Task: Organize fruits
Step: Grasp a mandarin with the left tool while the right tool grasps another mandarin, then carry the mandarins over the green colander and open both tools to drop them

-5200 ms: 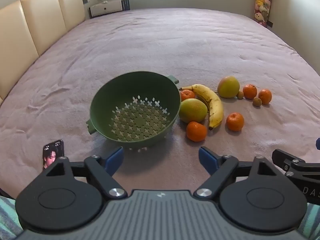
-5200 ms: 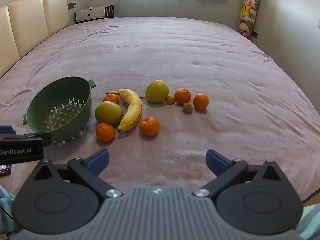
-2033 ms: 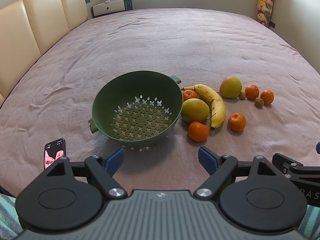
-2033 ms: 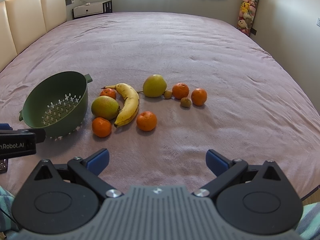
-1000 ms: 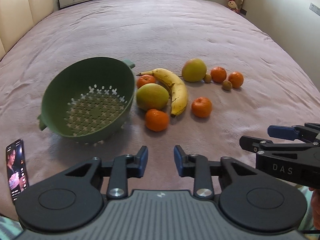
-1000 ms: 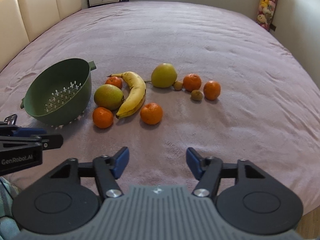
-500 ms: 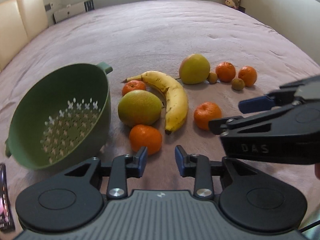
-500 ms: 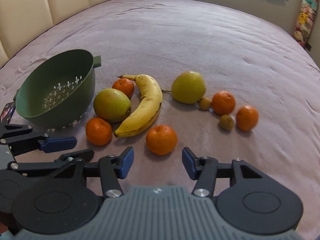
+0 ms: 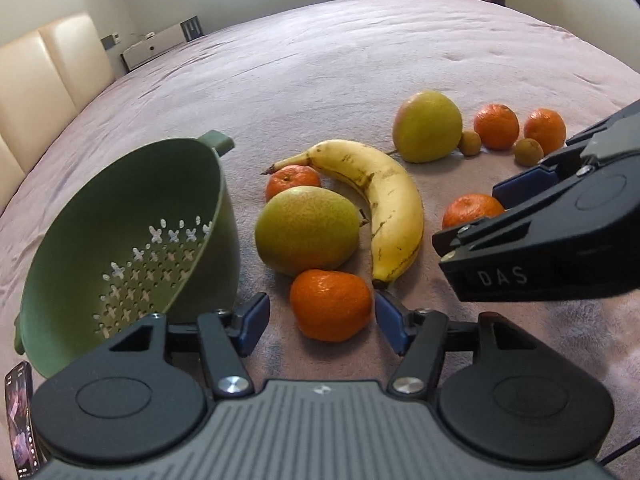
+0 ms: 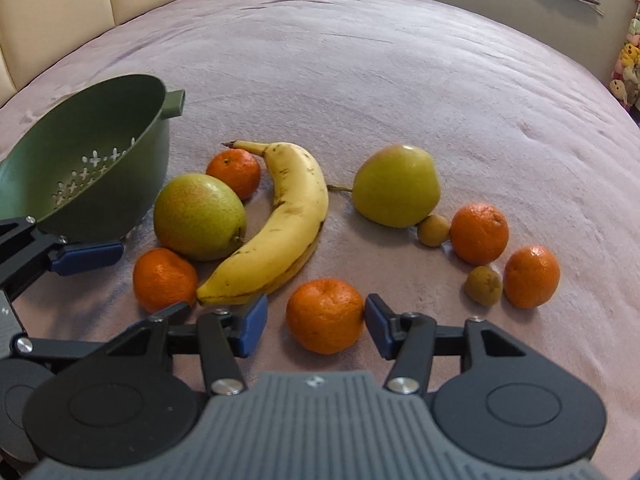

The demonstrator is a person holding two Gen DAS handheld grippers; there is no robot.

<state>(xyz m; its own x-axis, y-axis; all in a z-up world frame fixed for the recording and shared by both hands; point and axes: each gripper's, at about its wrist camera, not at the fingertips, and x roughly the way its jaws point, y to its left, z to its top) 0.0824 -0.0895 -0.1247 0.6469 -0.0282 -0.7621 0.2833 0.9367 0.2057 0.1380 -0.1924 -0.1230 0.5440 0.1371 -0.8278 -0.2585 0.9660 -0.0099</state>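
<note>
while both jaws are opening, left gripper [image 9: 322, 322] and right gripper [image 10: 316, 324] each straddle a loose tangerine; next, close.

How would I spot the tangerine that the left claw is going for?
Start at the green colander on the pink bedspread. Just beside it lies a big green pear; the tangerine sits right in front, between the opening left claw, nearest of five.

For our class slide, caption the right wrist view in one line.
Right gripper, jaws opening, straddles a mandarin beside the banana.
</note>
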